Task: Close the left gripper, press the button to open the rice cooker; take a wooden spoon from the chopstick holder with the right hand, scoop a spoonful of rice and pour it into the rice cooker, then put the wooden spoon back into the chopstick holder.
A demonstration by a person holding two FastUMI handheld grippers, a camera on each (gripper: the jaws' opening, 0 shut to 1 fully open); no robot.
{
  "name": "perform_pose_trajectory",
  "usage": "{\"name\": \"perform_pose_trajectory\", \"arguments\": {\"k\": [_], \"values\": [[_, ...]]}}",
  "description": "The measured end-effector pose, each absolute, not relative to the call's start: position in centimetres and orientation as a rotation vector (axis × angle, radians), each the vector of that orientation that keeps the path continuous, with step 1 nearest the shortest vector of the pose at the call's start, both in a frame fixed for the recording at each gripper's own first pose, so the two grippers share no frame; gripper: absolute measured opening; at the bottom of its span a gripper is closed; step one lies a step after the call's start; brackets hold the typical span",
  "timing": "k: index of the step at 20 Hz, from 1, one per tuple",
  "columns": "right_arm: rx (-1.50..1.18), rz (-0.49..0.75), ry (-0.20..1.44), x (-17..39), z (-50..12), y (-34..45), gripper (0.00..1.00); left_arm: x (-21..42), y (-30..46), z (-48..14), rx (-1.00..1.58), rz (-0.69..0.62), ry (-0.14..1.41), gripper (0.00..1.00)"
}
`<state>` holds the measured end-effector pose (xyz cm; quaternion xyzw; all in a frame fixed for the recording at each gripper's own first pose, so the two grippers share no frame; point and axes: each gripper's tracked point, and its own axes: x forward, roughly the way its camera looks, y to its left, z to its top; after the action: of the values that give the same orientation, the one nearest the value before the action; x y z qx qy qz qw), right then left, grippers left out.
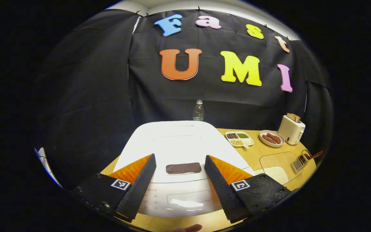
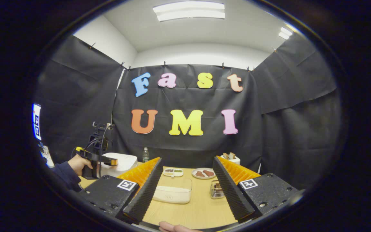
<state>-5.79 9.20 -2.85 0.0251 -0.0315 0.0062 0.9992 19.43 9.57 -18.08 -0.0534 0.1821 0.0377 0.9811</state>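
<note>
Left gripper [image 1: 180, 180] spread over closed rice cooker [image 1: 179, 145], dark button [image 1: 183, 168] between its 2 fingers (untouched). Rice container [image 2: 173, 190] mid-table. Right gripper [image 2: 185, 190] spread, empty. Chopstick holder [image 1: 299, 161] holds wooden spoon [image 1: 314, 156], far right.

Water bottle [image 1: 198, 110], toaster [image 1: 291, 129], sausage plate [image 1: 271, 138].

Left gripper [image 1: 179, 180]: your fingers [image 1: 139, 184] stand wide apart, clasping nothing, angled downward. From the right gripper view the same tool [image 2: 99, 154] sits far off at your left, level, gripped by your hand [image 2: 80, 164] in a dark sleeve [image 2: 62, 175].

Right gripper [image 2: 185, 190]: your fingers [image 2: 143, 193] are spread wide, holding nothing, raised and pointing forward. A fingertip of yours [image 2: 172, 228] edges in at the bottom.
</note>
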Motion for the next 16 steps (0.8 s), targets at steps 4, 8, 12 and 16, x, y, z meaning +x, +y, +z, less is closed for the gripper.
{"name": "perform_pose_trajectory", "arguments": {"k": [4,8,12,16], "values": [[0.062,-0.011,-0.042,-5.7,-3.2,8.5,0.96,19.6,9.6,-18.0,-0.114,0.077,0.304,0.98],[0.070,-0.002,-0.026,-5.4,-3.6,8.8,1.00,19.6,9.5,-17.9,-0.082,0.088,0.292,0.97],[0.070,-0.003,-0.029,-5.4,-3.7,8.4,1.00,19.0,9.0,-17.2,-0.055,0.087,0.292,0.96],[0.071,-0.016,-0.026,-4.7,-4.0,7.8,1.00,17.3,7.8,-14.7,-0.077,0.069,0.262,0.95]]}}
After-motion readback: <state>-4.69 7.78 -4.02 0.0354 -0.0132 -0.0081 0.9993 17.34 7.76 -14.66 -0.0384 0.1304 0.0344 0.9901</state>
